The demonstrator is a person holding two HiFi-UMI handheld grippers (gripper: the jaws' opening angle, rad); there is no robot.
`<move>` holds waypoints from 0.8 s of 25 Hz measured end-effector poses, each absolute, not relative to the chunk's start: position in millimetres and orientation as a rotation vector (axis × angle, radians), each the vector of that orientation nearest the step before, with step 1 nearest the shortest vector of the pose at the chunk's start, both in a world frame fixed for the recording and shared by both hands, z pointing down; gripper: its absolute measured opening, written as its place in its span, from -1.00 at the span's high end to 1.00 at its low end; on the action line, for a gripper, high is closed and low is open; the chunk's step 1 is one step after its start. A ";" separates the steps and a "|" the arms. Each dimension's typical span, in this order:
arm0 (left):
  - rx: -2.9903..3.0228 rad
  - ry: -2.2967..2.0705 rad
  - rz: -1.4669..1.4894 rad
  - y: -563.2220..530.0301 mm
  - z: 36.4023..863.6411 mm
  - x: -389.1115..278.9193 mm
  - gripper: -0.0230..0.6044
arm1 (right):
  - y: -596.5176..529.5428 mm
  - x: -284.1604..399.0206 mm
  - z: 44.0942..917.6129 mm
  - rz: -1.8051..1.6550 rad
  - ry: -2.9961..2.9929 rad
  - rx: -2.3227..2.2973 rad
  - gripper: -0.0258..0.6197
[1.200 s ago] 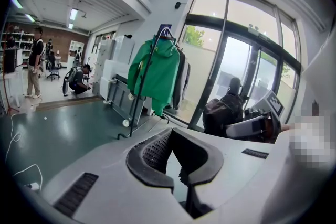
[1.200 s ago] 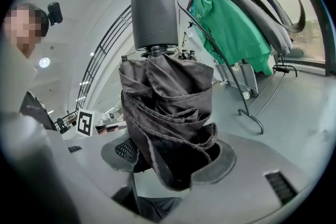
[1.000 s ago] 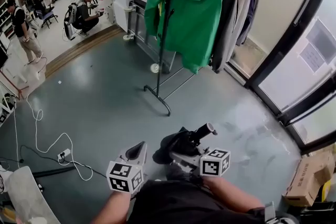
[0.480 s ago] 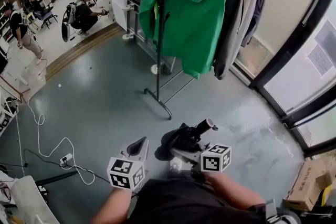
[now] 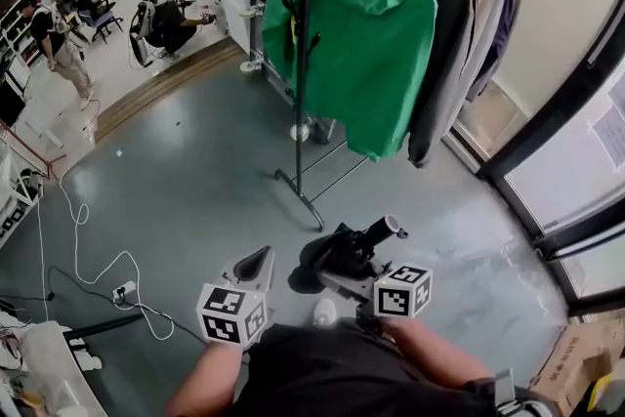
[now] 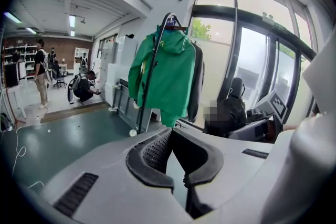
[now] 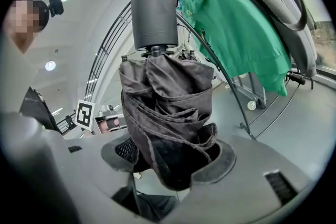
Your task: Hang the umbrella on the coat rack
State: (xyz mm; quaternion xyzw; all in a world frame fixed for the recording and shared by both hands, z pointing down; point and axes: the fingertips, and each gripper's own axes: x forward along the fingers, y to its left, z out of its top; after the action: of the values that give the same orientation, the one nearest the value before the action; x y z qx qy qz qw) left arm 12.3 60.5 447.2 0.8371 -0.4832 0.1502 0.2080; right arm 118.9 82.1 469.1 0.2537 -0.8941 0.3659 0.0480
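Observation:
The coat rack [image 5: 301, 93] is a black pole on a floor base, straight ahead, with small hooks partway up. A green jacket [image 5: 376, 24] and dark coats hang from its top rail. My right gripper [image 5: 340, 276] is shut on a folded black umbrella [image 5: 332, 254], whose handle [image 5: 383, 229] points up and right toward the rack. In the right gripper view the umbrella [image 7: 163, 107] fills the jaws, its handle [image 7: 153, 8] on top. My left gripper [image 5: 254, 264] is shut and empty, low at left; its view shows the rack [image 6: 151, 81] some way off.
A white cable and power strip [image 5: 124, 290] lie on the grey floor at left. Glass doors with black frames [image 5: 557, 112] run along the right. A metal trolley [image 5: 256, 34] stands behind the rack. Several people [image 5: 59, 39] are at the far back left. A cardboard box [image 5: 571, 361] sits at lower right.
The view has closed in on the rack, which now looks larger and nearer. Both grippers keep their places in front of me, and the umbrella stays in the right one.

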 end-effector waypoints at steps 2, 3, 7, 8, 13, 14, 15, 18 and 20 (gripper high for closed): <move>2.336 -1.346 0.410 47.1 445.4 24.5 0.88 | 70.9 126.1 471.5 1.106 -2.724 0.759 0.15; 2.342 -1.346 0.404 40.8 443.9 30.9 0.88 | 65.3 129.7 472.8 1.100 -2.724 0.752 0.15; 2.353 -1.344 0.397 24.8 442.3 49.8 0.88 | 45.1 141.5 481.6 1.088 -2.718 0.742 0.15; 2.348 -1.344 0.405 24.1 444.2 51.3 0.88 | 42.0 142.7 483.4 1.093 -2.716 0.740 0.15; 2.290 -1.361 0.442 25.2 456.2 44.4 0.88 | 36.2 143.8 488.0 1.117 -2.709 0.711 0.15; 2.283 -1.366 0.445 24.5 457.8 42.8 0.88 | 34.8 143.4 489.0 1.115 -2.708 0.708 0.15; 2.279 -1.368 0.448 23.6 459.0 41.9 0.88 | 33.7 143.0 490.1 1.115 -2.708 0.707 0.15; 2.287 -1.361 0.452 17.1 459.9 43.2 0.88 | 29.0 142.9 492.6 1.119 -2.708 0.715 0.15; 2.302 -1.352 0.449 10.5 458.7 44.7 0.88 | 24.5 142.5 492.5 1.108 -2.711 0.722 0.15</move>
State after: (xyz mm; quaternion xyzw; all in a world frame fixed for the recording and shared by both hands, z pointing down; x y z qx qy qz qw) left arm 44.7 10.5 458.7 0.8303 -0.4878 0.1621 0.2154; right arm 142.5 24.5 492.5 0.2389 -0.8970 0.3667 0.0627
